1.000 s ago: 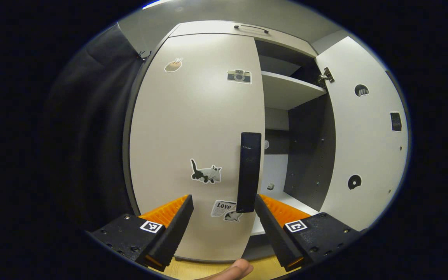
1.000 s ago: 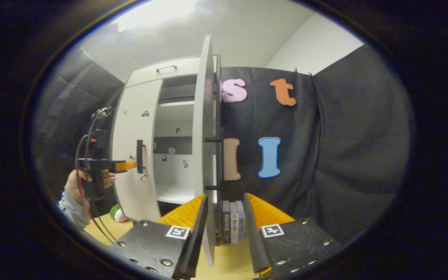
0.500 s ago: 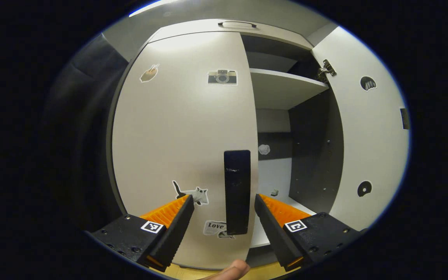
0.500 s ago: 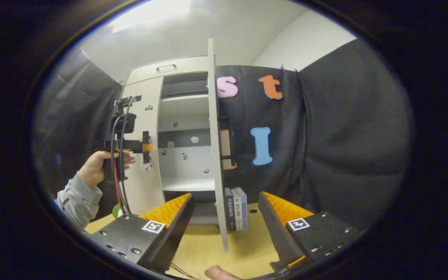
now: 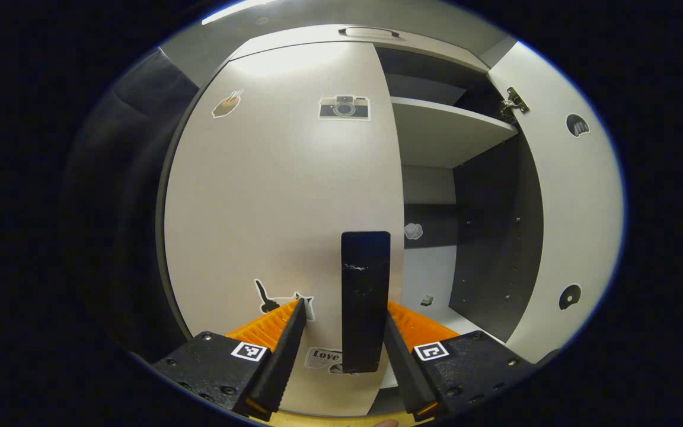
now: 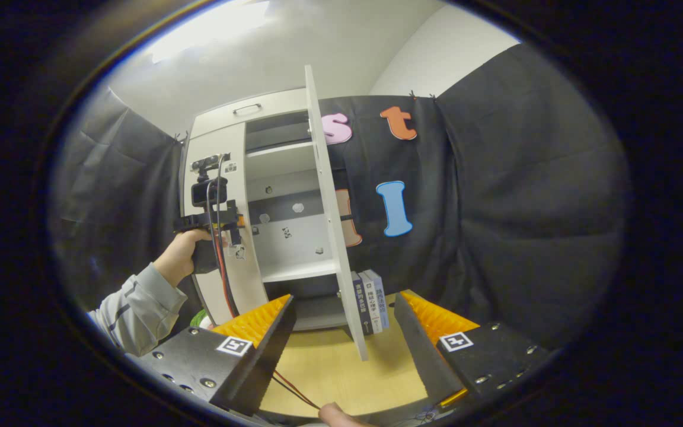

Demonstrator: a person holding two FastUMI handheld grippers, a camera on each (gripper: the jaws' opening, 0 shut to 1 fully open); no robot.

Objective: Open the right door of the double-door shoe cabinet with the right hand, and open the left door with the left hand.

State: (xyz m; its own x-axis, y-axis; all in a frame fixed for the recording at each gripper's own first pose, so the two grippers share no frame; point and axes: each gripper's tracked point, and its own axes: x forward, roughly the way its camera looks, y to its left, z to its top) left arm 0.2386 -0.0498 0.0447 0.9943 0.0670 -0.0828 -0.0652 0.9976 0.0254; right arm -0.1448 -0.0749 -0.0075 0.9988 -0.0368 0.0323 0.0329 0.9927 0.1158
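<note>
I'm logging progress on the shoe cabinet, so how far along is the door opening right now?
Done: the right door stands wide open, and the right gripper is open and clear of it. In hand: the left gripper has its fingers on either side of the black handle of the left door; a firm grip cannot be told. Left: that door looks shut and needs pulling open.

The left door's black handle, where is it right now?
In the left gripper view, the black handle stands upright between the left gripper fingers, along the left door edge.
</note>
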